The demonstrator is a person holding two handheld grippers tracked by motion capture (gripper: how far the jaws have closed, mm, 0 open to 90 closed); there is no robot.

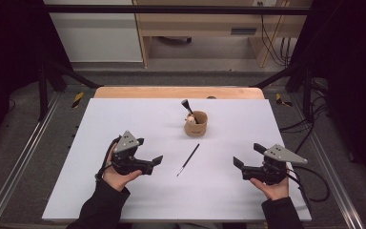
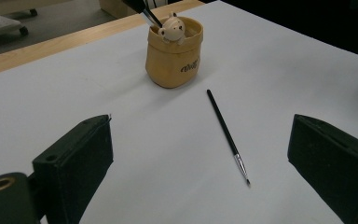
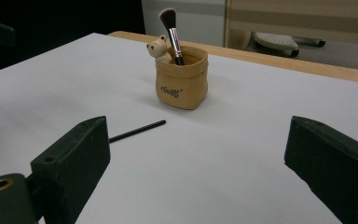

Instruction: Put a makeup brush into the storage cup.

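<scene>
Black tongs: left (image 1: 153, 162), right (image 1: 240, 164); grey three-cornered plates with screws, black trailing cables, dark sleeves

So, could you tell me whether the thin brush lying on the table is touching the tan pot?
Apart. The left gripper view shows bare white table between the thin brush and the tan pot.

Even overhead light lit the white rectangular table sheet (image 1: 124, 124) brightly; surroundings stayed dim, shadows soft, all pictures slightly blurred.

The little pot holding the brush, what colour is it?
The pot is tan yellow with dark lettering, clearest in the right gripper view.
</scene>
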